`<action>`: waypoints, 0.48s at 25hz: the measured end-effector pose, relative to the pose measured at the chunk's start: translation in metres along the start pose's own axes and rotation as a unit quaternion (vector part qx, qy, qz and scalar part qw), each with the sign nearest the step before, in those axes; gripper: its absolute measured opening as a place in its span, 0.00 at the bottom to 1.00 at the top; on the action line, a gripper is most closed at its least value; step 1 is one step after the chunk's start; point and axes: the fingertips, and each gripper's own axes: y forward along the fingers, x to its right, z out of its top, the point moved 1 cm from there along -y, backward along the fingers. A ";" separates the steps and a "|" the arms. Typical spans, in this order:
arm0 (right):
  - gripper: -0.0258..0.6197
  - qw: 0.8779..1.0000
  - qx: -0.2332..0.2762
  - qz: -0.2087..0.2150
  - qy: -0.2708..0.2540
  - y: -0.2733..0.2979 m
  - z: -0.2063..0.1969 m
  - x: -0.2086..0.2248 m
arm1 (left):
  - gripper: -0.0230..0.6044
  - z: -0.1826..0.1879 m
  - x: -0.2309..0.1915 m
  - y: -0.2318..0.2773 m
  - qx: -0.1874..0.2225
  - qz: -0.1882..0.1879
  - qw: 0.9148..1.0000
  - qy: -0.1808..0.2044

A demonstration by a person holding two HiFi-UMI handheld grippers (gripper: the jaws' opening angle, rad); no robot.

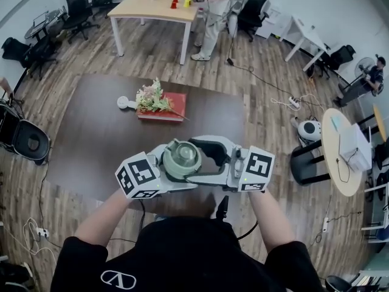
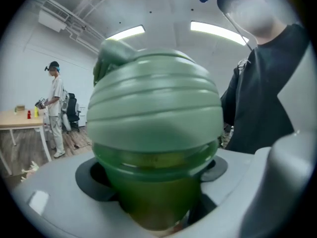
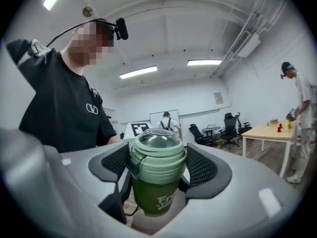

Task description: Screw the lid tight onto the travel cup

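A green travel cup (image 1: 182,158) hangs in the air over the near edge of the table, between both grippers. Its translucent green body (image 2: 153,192) sits between the dark pads of my left gripper (image 2: 156,175), which is shut on it. The pale green lid (image 3: 158,155) with its clear dome sits on top of the cup. My right gripper (image 3: 158,166) comes from the opposite side, and its ribbed pads (image 3: 200,166) press on both sides of the lid. In the head view the left gripper (image 1: 167,170) and right gripper (image 1: 209,160) meet at the cup.
Below lies a dark brown table (image 1: 91,132) with a red box of flowers (image 1: 159,105) and a small white round object (image 1: 126,103). Farther off, a person (image 1: 216,11) stands by a wooden table (image 1: 146,8). Office chairs stand around the room, and a round table (image 1: 349,157) is at the right.
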 end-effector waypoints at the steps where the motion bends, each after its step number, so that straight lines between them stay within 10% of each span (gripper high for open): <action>1: 0.62 1.000 0.004 -0.030 0.002 0.004 -0.001 0.005 | 0.70 -0.002 -0.009 -0.002 -0.005 0.024 1.000 0.002; 8: 0.62 0.948 -0.005 -0.310 0.071 0.021 -0.014 0.023 | 0.70 -0.018 -0.045 -0.008 -0.026 0.135 0.990 -0.013; 12: 0.62 0.926 -0.015 -0.368 0.089 0.020 -0.020 0.025 | 0.70 -0.023 -0.049 -0.004 -0.031 0.151 0.988 -0.008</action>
